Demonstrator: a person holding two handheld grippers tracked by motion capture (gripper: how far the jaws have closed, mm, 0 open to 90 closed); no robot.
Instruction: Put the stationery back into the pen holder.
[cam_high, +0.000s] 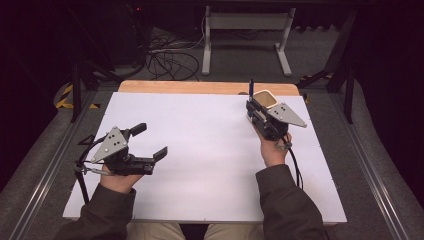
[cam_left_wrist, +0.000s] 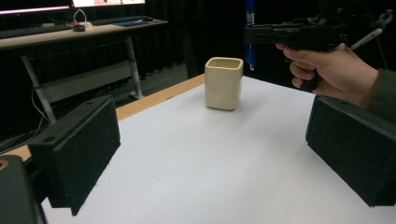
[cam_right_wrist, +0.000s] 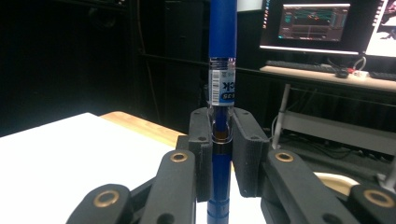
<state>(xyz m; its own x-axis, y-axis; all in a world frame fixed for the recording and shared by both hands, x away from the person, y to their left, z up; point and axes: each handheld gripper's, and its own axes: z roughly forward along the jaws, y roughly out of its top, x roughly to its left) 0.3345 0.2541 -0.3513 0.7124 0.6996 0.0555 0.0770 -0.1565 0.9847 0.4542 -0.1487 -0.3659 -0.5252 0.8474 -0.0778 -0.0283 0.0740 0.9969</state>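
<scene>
A blue pen (cam_high: 251, 88) stands upright in my right gripper (cam_high: 251, 106), whose jaws are shut on its barrel, at the far right of the white table (cam_high: 200, 165). Just right of it stands a cream square cup (cam_high: 265, 99), open side up. From the right gripper view the pen (cam_right_wrist: 222, 46) rises between the pressed pads of the gripper (cam_right_wrist: 219, 140), and the cup's rim (cam_right_wrist: 337, 180) peeks in low at the right. My left gripper (cam_high: 150, 141) hovers open over the near left of the table. Its view looks past its wide-apart pads (cam_left_wrist: 81, 149) at the cup (cam_left_wrist: 224, 83) and the pen (cam_left_wrist: 250, 32).
A wooden strip (cam_high: 200, 87) runs along the table's far edge. Beyond it on the floor are a white desk frame (cam_high: 245, 30) and loose cables (cam_high: 170, 57). Lit monitors (cam_right_wrist: 313, 23) and a keyboard (cam_right_wrist: 299, 65) sit on a desk behind.
</scene>
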